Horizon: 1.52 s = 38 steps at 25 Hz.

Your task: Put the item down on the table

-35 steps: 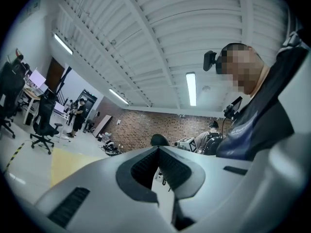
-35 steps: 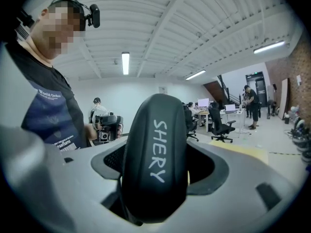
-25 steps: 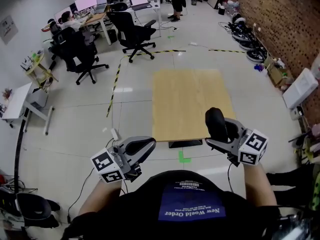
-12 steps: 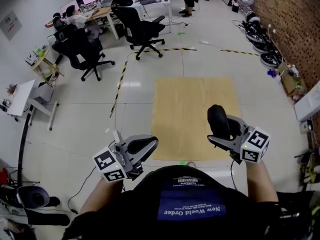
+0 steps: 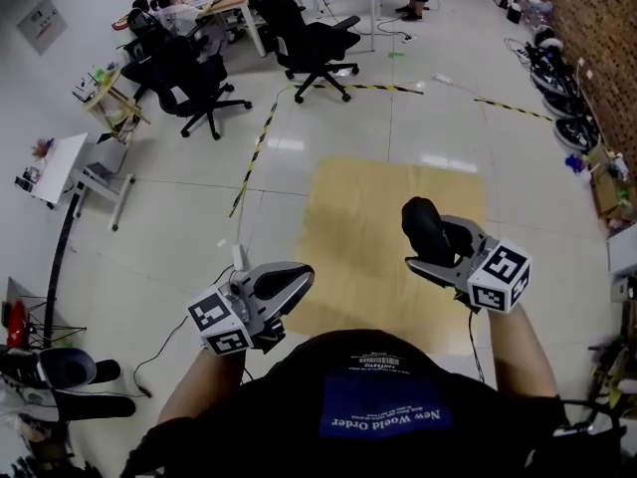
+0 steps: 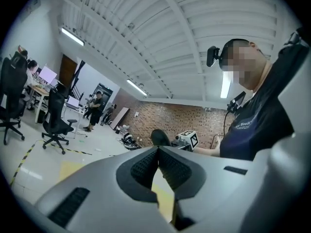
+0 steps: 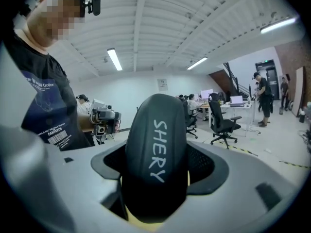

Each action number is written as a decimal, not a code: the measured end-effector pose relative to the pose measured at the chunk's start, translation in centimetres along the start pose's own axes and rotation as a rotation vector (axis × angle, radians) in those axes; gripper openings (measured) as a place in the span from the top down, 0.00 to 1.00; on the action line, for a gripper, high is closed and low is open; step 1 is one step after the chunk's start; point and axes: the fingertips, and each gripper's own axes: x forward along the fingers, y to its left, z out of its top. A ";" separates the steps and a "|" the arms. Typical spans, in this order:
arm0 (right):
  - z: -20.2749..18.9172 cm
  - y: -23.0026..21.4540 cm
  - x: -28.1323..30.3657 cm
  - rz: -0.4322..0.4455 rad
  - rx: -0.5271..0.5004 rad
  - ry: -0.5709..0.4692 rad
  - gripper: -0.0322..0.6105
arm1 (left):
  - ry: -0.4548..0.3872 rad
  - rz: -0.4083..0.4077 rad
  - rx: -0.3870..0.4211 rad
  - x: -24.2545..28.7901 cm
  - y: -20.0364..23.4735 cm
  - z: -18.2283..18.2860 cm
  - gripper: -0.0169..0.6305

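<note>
From the head view, the left tongs (image 5: 287, 283) and right tongs (image 5: 426, 249) show against the tan worktop (image 5: 363, 217). In the left gripper view the jaws meet with nothing between them. In the right gripper view the jaws clamp the black oval item (image 7: 155, 164), lettered SHERY.

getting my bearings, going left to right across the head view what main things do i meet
white side table → left gripper → right gripper, shut on the black case
</note>
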 end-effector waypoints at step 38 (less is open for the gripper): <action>-29.7 -15.7 17.4 -0.096 -0.236 0.803 0.42 | 0.203 -0.150 -0.232 3.9 15.2 -17.3 0.97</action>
